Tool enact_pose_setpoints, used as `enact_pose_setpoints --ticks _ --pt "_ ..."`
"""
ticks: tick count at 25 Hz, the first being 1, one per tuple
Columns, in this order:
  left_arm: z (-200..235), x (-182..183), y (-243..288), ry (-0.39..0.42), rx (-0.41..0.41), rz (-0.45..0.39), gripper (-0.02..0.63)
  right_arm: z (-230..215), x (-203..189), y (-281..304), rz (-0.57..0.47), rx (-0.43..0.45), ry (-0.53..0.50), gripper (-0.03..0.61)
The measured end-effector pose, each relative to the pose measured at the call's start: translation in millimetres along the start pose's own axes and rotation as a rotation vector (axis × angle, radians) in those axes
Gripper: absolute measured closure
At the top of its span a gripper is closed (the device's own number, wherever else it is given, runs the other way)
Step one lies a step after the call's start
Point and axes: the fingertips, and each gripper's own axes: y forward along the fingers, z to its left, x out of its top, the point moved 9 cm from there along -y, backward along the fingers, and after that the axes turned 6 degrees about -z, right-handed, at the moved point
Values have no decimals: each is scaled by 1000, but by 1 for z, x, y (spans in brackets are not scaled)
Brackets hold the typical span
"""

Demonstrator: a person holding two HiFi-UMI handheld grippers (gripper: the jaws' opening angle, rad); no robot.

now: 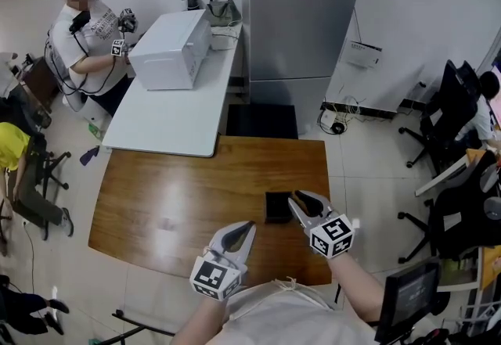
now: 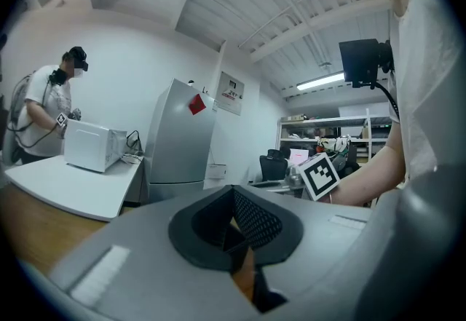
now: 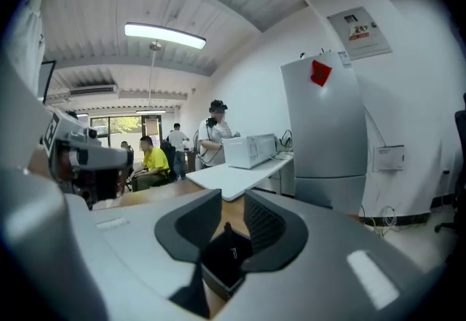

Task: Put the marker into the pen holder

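Observation:
A black square pen holder (image 1: 275, 207) stands on the brown wooden table (image 1: 172, 203), right of its middle. My right gripper (image 1: 296, 201) hovers at the holder's right side, jaws apart and pressing on nothing. In the right gripper view the holder (image 3: 227, 260) sits low in the gap between the open jaws of the right gripper (image 3: 233, 199). A dark point rises from the holder; I cannot tell whether it is the marker. My left gripper (image 1: 250, 225) is nearer the front edge, left of the holder. In the left gripper view the left gripper (image 2: 233, 190) has its tips together and is empty.
A white table (image 1: 168, 116) butts against the wooden one's far edge and carries a white microwave (image 1: 172, 48). A person stands at its far left. A grey refrigerator (image 1: 301, 23) is behind. Office chairs (image 1: 438, 124) and a monitor (image 1: 407, 298) stand to the right.

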Motion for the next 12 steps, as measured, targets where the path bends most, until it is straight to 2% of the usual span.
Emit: enact_pose_setpoints --ticks 2,3,7,12 --pt "-1 3 2 3 -8 -5 597 7 22 -9 -58 1 -12 557" --pt "-2 4 2 6 -12 -6 597 11 32 -14 -80 0 -21 576" --pt "-4 12 3 23 -21 -2 597 28 56 -35 -140 15 -44 578" --pt "-7 14 -2 32 -31 -27 597 49 56 -62 -169 35 -39 578"
